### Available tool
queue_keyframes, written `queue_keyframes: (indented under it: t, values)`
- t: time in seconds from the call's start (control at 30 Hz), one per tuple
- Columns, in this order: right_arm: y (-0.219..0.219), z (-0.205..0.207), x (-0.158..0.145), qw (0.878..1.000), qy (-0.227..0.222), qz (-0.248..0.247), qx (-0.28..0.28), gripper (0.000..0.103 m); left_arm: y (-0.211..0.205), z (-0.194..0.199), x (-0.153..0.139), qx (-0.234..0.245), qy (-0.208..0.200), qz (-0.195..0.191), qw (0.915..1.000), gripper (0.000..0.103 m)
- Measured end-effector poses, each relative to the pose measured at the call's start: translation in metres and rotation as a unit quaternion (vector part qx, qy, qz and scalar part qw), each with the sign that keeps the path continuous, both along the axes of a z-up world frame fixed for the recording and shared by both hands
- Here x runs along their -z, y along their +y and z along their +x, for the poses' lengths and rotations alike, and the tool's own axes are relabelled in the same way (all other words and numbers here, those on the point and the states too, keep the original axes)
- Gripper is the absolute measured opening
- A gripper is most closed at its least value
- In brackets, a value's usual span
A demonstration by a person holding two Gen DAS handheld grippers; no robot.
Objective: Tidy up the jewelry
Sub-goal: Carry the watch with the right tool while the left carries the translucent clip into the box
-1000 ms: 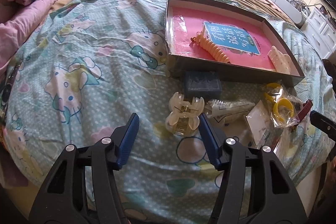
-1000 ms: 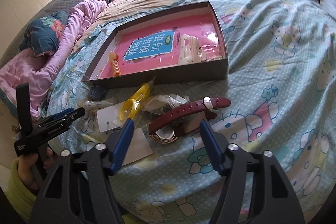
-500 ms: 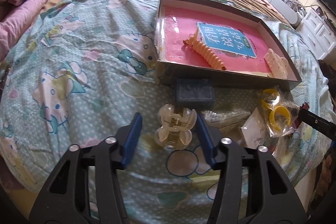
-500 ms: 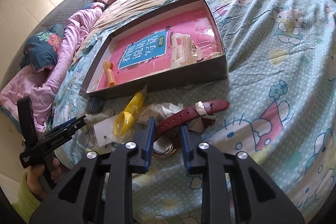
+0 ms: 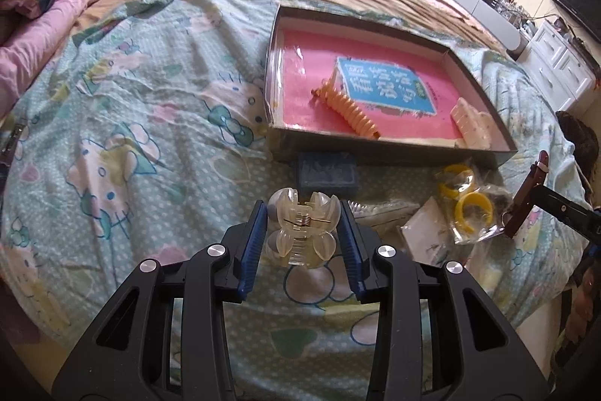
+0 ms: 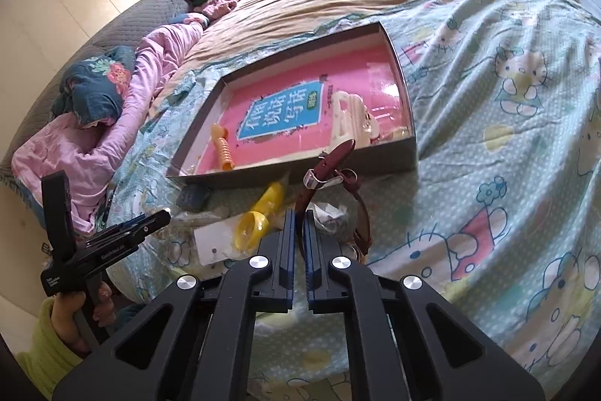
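Watch strap (image 6: 326,171) lifted, dial seemingly hidden.

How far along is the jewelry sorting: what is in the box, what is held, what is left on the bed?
Done: orange spiral hair tie and cream hair clip lie in the box. In hand: left gripper closes around a clear claw clip; right gripper grips the brown watch strap. Left: yellow rings, blue case.

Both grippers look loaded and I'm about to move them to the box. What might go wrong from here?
The right gripper pinches only the watch strap, so the dangling watch may swing or slip. The left gripper squeezes the rounded clear hair claw; it may pop out or spring open.
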State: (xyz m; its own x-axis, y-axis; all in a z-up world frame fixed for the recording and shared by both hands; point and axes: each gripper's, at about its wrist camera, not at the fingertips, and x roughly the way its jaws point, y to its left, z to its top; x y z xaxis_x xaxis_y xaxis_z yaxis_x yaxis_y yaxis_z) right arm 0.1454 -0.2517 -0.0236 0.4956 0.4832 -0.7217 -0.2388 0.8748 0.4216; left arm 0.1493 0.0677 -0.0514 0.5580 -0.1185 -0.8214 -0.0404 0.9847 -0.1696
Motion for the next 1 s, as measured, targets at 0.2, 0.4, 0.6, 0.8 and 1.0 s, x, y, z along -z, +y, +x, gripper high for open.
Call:
queue_keyframes:
  t: [0.2,0.4,0.6,0.8,1.0]
  values:
    - [0.003,0.001,-0.016,1.0,-0.026,-0.001,-0.004,0.004,0.003,-0.002,-0.019,-0.007,-0.019,-0.003,0.9998,0.03]
    - [0.003,0.008,-0.029,0.999,-0.05,-0.006,-0.008,0.004,0.003,0.005,-0.03,-0.012,-0.028,-0.003,0.9995,0.03]
    - [0.004,0.02,-0.037,0.998,-0.064,-0.001,-0.013,0.004,-0.003,0.016,-0.036,-0.011,-0.03,0.001,0.9995,0.03]
    - [0.0,0.033,-0.039,0.997,-0.073,0.006,-0.013,0.004,-0.013,0.033,-0.043,-0.004,-0.032,0.008,0.9995,0.03]
    - [-0.007,0.047,-0.04,0.997,-0.08,0.007,-0.011,0.004,-0.027,0.05,-0.044,0.004,-0.029,0.012,0.9995,0.03]
